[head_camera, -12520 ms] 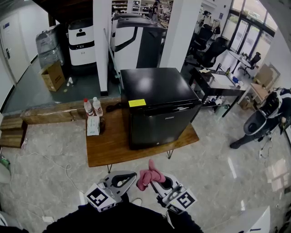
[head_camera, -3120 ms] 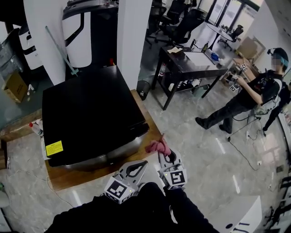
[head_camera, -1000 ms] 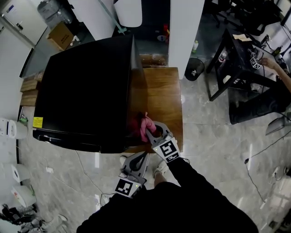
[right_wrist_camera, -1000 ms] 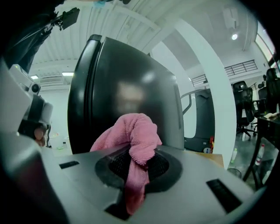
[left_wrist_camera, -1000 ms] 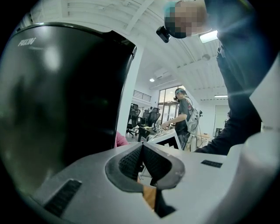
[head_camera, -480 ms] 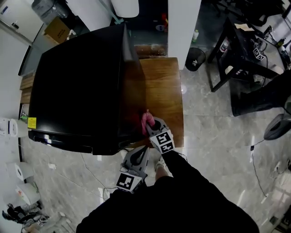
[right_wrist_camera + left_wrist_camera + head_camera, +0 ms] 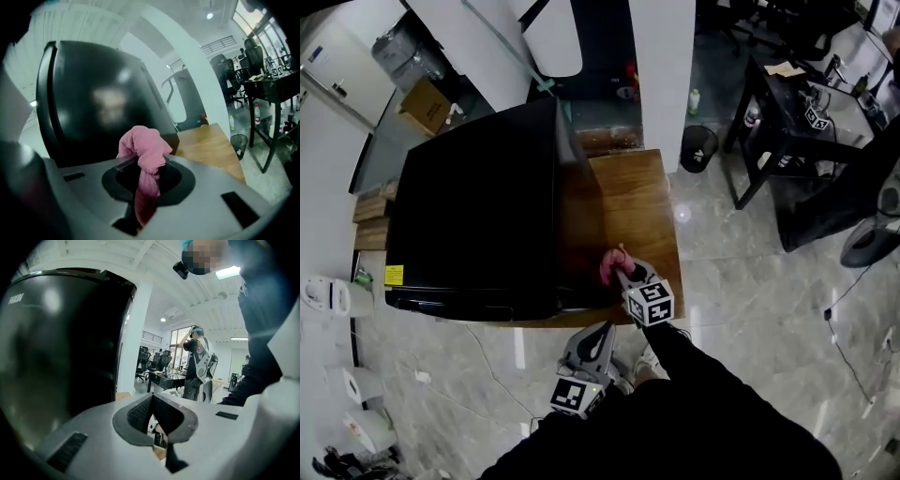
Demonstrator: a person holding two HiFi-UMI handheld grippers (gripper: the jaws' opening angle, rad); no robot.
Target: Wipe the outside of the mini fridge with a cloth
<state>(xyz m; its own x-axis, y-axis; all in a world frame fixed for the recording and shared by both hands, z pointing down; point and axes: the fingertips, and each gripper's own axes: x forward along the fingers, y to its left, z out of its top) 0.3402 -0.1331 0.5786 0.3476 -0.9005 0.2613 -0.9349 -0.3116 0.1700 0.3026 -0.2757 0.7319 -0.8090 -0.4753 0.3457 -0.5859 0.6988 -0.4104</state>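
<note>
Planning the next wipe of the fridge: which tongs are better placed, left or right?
Right. The right tongs grip the pink cloth beside the fridge; the left tongs hang back, shut, empty.

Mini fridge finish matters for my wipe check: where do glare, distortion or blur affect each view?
Head view: even light, the mini fridge reads flat black on top, its side mirrors the wooden table. Left gripper view: fisheye bend, dark corners, a pale glare patch on the fridge. Right gripper view: a smeared light reflection on the fridge; the pink cloth is sharp.
</note>
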